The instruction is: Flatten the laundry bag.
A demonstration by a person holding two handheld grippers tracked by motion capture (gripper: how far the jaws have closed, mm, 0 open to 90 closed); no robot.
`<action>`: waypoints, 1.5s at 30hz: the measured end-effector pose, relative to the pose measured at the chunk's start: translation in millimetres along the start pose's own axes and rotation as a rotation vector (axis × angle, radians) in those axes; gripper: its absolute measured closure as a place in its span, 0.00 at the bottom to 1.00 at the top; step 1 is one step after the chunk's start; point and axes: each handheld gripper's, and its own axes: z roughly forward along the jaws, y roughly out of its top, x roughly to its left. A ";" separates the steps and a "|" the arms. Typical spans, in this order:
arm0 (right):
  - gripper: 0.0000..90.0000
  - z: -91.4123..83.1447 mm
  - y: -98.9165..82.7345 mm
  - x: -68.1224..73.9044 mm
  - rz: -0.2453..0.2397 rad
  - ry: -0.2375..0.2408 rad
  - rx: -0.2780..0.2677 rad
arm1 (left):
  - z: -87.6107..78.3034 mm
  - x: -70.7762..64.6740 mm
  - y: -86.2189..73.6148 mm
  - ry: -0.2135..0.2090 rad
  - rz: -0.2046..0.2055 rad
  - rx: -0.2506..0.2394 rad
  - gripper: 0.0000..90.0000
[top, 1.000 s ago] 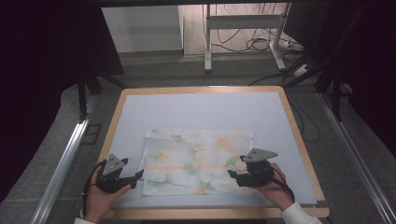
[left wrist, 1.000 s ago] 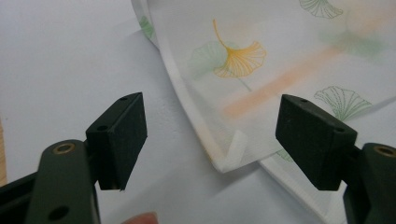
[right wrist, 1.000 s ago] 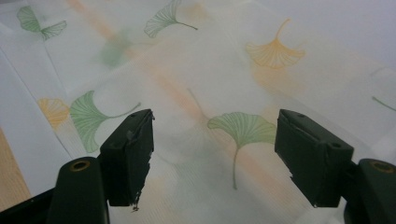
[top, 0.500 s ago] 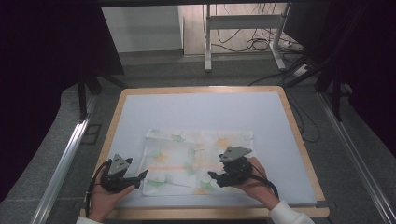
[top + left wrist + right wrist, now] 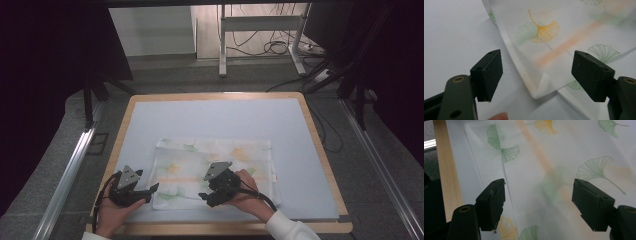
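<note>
My left tongs (image 5: 536,75) gape around the near-left corner of the ginkgo-print cloth (image 5: 215,170) lying flat on the table (image 5: 310,165); my right tongs (image 5: 537,205) hover apart over its near edge. I should pinch hems squarely.

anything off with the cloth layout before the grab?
Mostly fine: the cloth lies flat on the table. One oddity: its near-left corner is lifted and folded over a lower layer, right between the open left gripper jaws. Right gripper is open over it.
</note>
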 end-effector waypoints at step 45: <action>0.97 47.7 14.1 4.7 -0.030 0.031 0.112 | 7.6 -4.1 -0.8 -0.016 0.033 0.034 0.27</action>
